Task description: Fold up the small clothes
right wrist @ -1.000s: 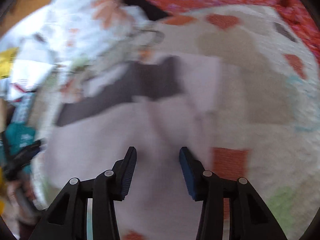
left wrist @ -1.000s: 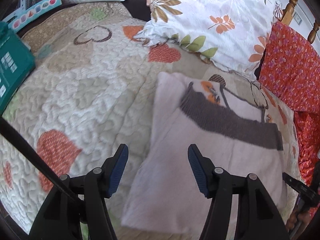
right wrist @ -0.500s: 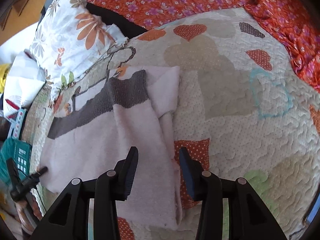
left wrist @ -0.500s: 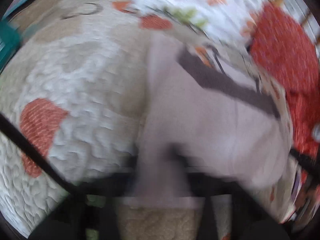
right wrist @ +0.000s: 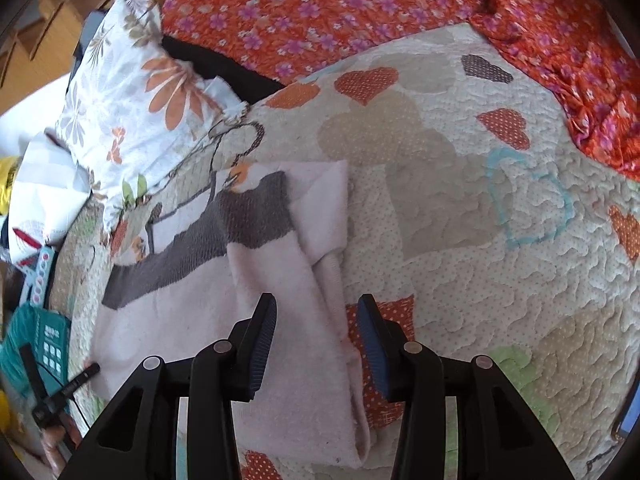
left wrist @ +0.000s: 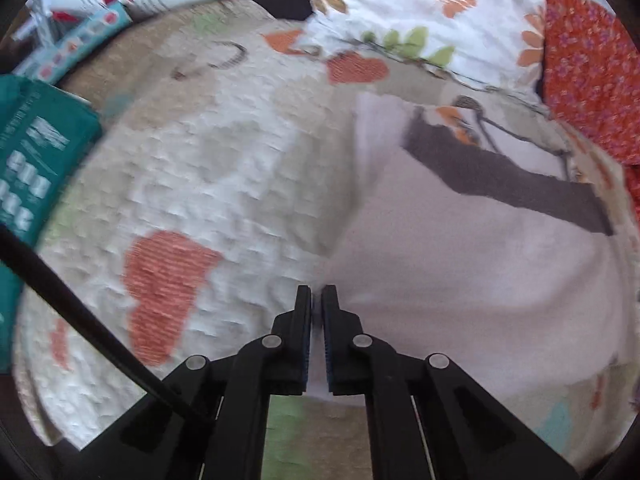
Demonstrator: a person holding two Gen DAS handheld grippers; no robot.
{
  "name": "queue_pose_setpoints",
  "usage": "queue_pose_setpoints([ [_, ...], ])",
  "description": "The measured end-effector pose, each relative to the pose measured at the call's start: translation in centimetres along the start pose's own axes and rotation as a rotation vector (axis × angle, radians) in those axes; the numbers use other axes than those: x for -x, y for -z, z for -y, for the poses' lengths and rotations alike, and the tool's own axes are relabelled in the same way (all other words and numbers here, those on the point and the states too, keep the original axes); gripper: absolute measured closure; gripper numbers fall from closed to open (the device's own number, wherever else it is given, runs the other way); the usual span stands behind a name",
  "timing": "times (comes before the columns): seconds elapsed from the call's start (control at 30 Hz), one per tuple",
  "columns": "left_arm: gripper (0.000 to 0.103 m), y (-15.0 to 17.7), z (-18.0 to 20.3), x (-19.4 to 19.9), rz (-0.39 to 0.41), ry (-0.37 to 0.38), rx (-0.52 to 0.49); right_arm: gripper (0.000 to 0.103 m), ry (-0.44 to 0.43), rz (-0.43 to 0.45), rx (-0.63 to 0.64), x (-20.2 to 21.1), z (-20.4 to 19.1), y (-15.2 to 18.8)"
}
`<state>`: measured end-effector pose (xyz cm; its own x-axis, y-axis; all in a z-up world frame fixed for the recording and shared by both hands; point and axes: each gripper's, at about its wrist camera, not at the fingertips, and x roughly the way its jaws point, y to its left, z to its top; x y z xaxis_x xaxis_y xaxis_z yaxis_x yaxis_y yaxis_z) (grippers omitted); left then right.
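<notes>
Garment: one pale pink knitted sweater with a dark grey band (right wrist: 192, 312) lies flat on the bed, partly folded, one sleeve laid over its body; in the left wrist view the same sweater (left wrist: 460, 264) fills the right half.
Surface: one cream quilted bedspread with orange and beige heart patches (right wrist: 460, 216) carries the sweater.
Left claw: the left claw (left wrist: 317, 294) has its two fingers drawn almost together on the sweater's near left edge, a strip of pink fabric showing between them.
Right claw: the right claw (right wrist: 316, 312) stands wide apart over the folded sleeve, one finger to each side of it; whether it touches the cloth cannot be told.
Pillow: one white pillow printed with orange flowers and green leaves (right wrist: 132, 96) sits just beyond the sweater's collar end.
Red cloth: one orange-red fabric with purple flowers (right wrist: 340, 4) runs along the far side of the bed.
Teal item: one teal package with white print (left wrist: 28, 160) lies at the bedspread's left edge, well apart from the sweater.
</notes>
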<state>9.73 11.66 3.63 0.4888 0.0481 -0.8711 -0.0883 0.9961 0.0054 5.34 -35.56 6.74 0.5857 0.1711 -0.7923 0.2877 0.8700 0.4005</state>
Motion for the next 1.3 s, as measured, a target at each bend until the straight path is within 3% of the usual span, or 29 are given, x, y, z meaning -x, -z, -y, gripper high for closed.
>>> queue_pose_setpoints([
  [0.1, 0.098, -0.2, -1.6, 0.9, 0.046, 0.016, 0.052, 0.056, -0.029, -0.038, 0.012, -0.2, 0.2, 0.3],
  [0.23, 0.098, -0.1, -3.5, 1.9, 0.073, 0.079, 0.121, 0.045, -0.034, -0.112, 0.064, -0.7, 0.6, 1.8],
  [0.3, 0.097, 0.0, -3.9, 2.2, 0.082, 0.074, 0.132, 0.045, -0.02, -0.145, 0.098, -0.9, 0.9, 2.9],
  [0.33, 0.096, -0.1, -4.0, 2.2, 0.081, 0.077, 0.138, 0.047, -0.055, -0.173, 0.101, -1.1, 1.2, 3.5],
  [0.37, 0.095, -0.1, -4.1, 2.1, 0.076, 0.087, 0.148, 0.073, -0.092, -0.195, 0.1, -1.2, 1.3, 3.9],
  [0.4, 0.095, -0.1, -4.2, 2.0, 0.071, 0.096, 0.157, 0.091, -0.15, -0.237, 0.104, -1.4, 1.3, 4.4],
  [0.43, 0.095, -0.2, -4.2, 1.9, 0.064, 0.109, 0.17, 0.098, -0.16, -0.252, 0.124, -1.3, 1.1, 4.7],
  [0.5, 0.095, -0.2, -4.2, 1.8, 0.057, 0.128, 0.189, 0.099, -0.113, -0.217, 0.19, -0.4, 0.8, 4.7],
  [0.6, 0.088, -0.2, -3.8, 2.1, 0.066, 0.127, 0.191, 0.099, 0.045, -0.15, 0.178, 0.8, 2.4, 3.7],
  [0.73, 0.078, 0.0, -3.7, 2.6, 0.083, 0.109, 0.184, 0.096, 0.193, -0.095, 0.186, 1.0, 2.5, 3.1],
  [0.8, 0.073, 0.2, -4.0, 2.9, 0.082, 0.115, 0.191, 0.092, 0.205, -0.091, 0.176, 1.0, 2.5, 2.9],
  [0.87, 0.066, 0.4, -4.4, 3.2, 0.087, 0.125, 0.21, 0.081, 0.175, -0.057, 0.153, 1.6, 2.2, 2.6],
  [0.97, 0.057, 0.5, -5.5, 3.7, 0.097, 0.125, 0.251, 0.075, 0.139, 0.021, 0.175, 2.7, 0.6, 2.4],
  [1.03, 0.056, 0.5, -6.5, 4.0, 0.098, 0.134, 0.296, 0.07, 0.093, 0.058, 0.246, 3.0, -1.9, 3.5],
  [1.17, 0.051, 0.2, -8.8, 4.9, 0.128, 0.151, 0.381, 0.061, 0.006, 0.007, 0.414, 1.5, -8.1, 6.7],
  [1.3, 0.05, -0.3, -11.2, 5.7, 0.158, 0.155, 0.444, 0.056, -0.056, -0.059, 0.642, -1.0, -17.0, 11.7],
])
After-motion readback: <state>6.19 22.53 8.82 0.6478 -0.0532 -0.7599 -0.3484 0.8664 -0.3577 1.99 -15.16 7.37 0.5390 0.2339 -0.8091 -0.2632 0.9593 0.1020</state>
